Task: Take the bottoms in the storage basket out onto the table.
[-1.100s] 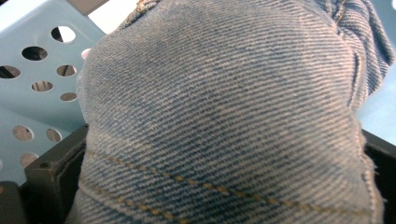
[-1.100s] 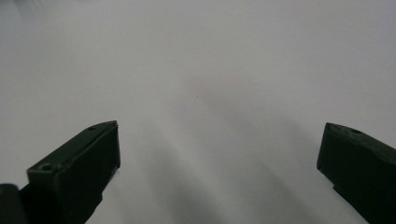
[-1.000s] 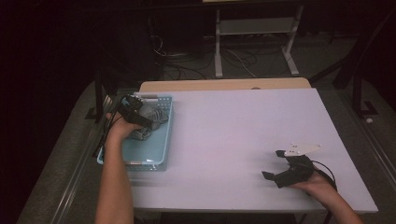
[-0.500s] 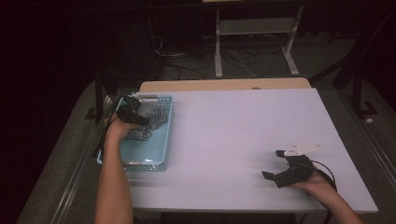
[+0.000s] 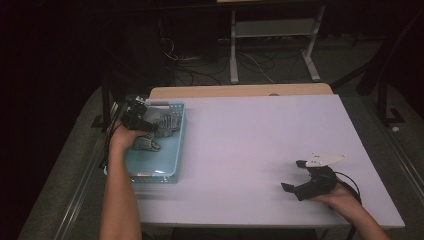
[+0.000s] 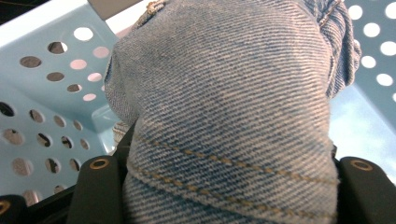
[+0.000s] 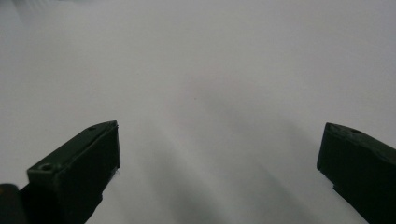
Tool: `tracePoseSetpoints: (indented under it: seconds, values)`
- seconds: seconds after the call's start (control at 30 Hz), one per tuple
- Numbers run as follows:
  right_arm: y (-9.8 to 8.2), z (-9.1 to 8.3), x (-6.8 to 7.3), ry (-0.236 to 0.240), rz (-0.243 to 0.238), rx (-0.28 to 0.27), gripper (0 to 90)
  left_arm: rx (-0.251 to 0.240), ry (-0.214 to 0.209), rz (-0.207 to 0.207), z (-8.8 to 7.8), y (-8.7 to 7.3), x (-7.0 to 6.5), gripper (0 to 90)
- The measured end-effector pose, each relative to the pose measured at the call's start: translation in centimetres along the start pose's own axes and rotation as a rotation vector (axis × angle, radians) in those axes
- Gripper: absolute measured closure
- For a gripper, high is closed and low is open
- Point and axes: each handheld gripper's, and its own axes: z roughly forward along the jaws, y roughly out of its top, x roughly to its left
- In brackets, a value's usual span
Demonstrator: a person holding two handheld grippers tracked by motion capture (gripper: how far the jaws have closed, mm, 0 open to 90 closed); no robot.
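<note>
Already the left gripper (image 5: 142, 119) had just been closing on the bundle of denim (image 6: 224, 116), which bulged between its jaws inside the blue perforated basket (image 5: 172, 155) at the table's (image 5: 260, 150) left edge. Well apart, the right gripper (image 5: 305, 180) rested near the opposite corner, jaws spread, holding nothing; the lift seemed the left hand's.

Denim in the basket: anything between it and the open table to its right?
Only the basket wall. The left gripper has just closed its fingers on the denim, which must clear that wall. Beyond it the table is bare up to the right gripper, open near the front corner.
</note>
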Motion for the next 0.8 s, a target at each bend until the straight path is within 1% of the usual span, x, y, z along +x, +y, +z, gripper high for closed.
tracePoseSetpoints:
  seconds: [0.17, 0.27, 0.37, 0.43, 0.5, 0.6, 0.8]
  values:
    - [0.0, -0.1, 0.0, -0.001, -0.003, -0.004, 0.0, -0.033, 0.001, -0.001, -1.2, 0.1, 0.1, 36.7]
    - [0.0, -0.1, 0.0, 0.001, -0.001, -0.002, 0.0, -0.056, -0.016, 0.003, -2.1, 0.4, -0.1, 36.7]
    - [0.0, -0.1, 0.0, 0.002, -0.003, -0.002, 0.0, -0.083, -0.021, 0.006, -3.0, 0.8, -0.3, 36.7]
    - [0.0, -0.1, 0.0, 0.002, -0.002, -0.002, 0.0, -0.085, -0.02, 0.017, -3.5, 1.0, -0.5, 36.6]
    - [0.0, -0.1, 0.0, 0.002, -0.002, -0.001, 0.0, -0.095, -0.019, 0.02, -4.0, 1.1, -0.6, 36.5]
    - [0.0, -0.1, 0.0, 0.002, -0.006, 0.0, 0.0, -0.114, -0.028, 0.021, -4.7, 1.3, -0.7, 36.5]
    - [0.0, -0.1, 0.0, 0.001, -0.009, 0.001, 0.0, -0.131, -0.041, 0.033, -5.8, 1.7, -1.1, 36.4]
